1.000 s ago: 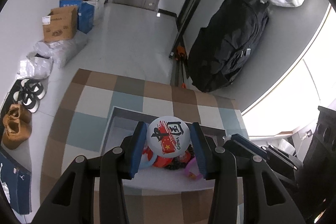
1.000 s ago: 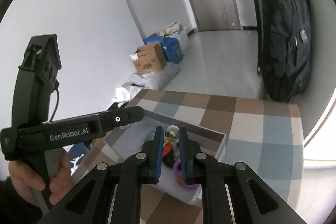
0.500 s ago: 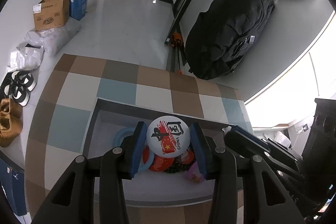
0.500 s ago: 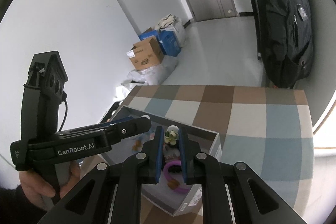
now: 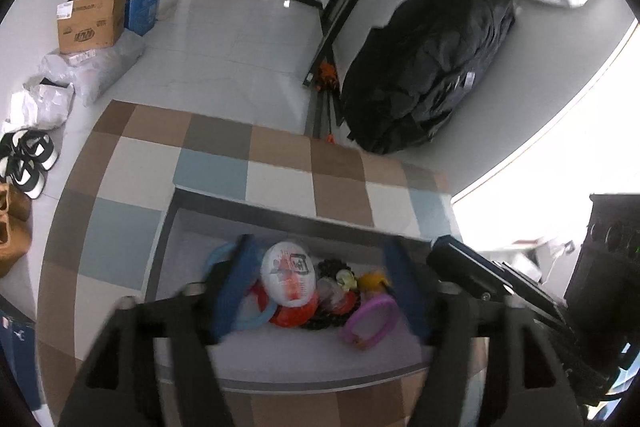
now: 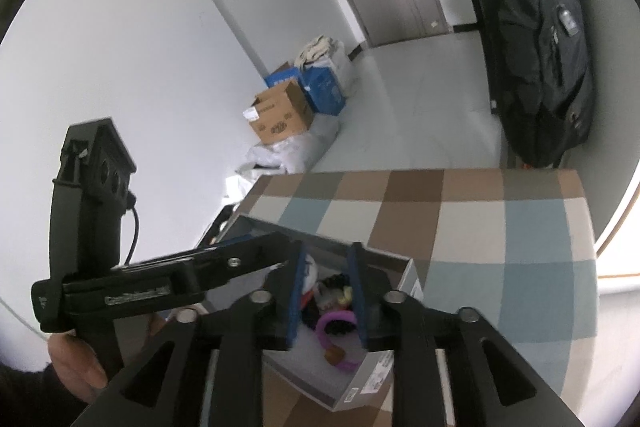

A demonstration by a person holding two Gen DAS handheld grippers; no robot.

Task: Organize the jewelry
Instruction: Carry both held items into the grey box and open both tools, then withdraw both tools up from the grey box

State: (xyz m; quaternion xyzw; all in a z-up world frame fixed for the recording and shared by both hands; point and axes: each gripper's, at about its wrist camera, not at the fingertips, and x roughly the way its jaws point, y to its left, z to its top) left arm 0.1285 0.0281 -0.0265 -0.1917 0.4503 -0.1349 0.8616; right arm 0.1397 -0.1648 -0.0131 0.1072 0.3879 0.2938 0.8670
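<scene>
Both claws hang over my grey box (image 5: 256, 215) on the checkered desk (image 5: 120, 227). My left claw (image 5: 320, 287) stands wide open and empty; the white badge (image 5: 289, 279) lies in the box atop an orange ring (image 5: 290, 317), beside a purple bracelet (image 5: 370, 321) and a yellow piece (image 5: 370, 281). My right claw (image 6: 326, 301) is also parted, gripping nothing, above the same heap of jewelry. A black bag (image 5: 428, 67) leans against the far wall.

The right tongs (image 6: 326, 297) gape over the grey box (image 6: 376, 383) holding a purple ring (image 6: 334, 319).
</scene>
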